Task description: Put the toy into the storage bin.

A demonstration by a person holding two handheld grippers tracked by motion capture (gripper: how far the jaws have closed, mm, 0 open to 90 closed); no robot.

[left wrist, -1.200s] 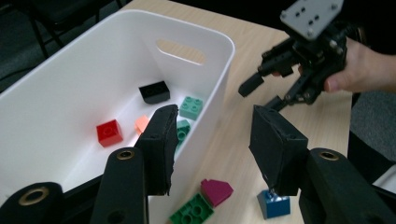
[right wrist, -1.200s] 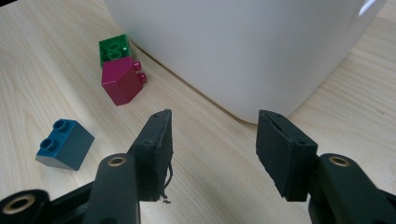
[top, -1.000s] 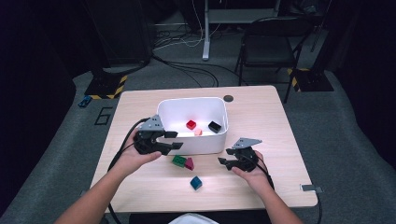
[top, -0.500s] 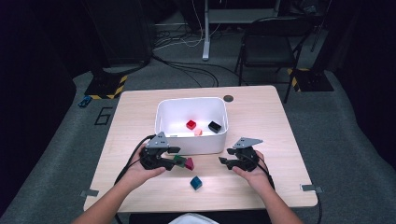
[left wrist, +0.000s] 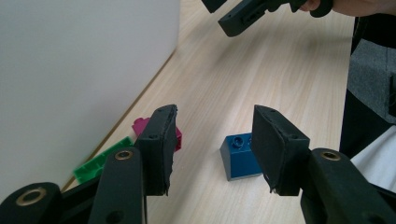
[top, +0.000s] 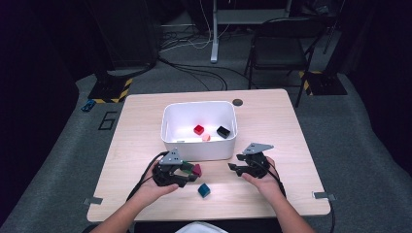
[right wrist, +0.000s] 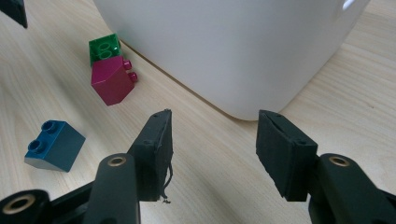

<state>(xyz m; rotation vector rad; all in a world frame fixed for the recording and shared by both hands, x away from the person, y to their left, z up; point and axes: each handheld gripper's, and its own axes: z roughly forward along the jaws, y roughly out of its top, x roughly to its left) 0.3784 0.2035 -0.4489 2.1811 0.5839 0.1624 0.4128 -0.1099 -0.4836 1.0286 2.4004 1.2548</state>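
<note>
Three loose bricks lie on the table in front of the white bin (top: 199, 151): a green one (left wrist: 100, 161) against the bin wall, a magenta one (top: 196, 169) touching it, and a blue one (top: 203, 190) nearer the person. My left gripper (top: 190, 174) hovers low beside them, open. In the left gripper view the space between its jaws (left wrist: 212, 126) is empty, with the blue brick (left wrist: 238, 156) farther off and the magenta brick (left wrist: 140, 125) behind the left jaw. My right gripper (top: 232, 168) is open by the bin's front right corner, holding nothing (right wrist: 214, 126).
Inside the bin lie a red brick (top: 198, 129), a small pink one (top: 206, 138) and a black one (top: 223, 131). The bin's white wall (right wrist: 224, 46) rises close ahead of the right gripper. A folding chair (top: 277, 43) and cables sit beyond the table.
My left gripper has come down from beside the bin's left front corner to just above the table by the green and magenta bricks. The right gripper has stayed put.
</note>
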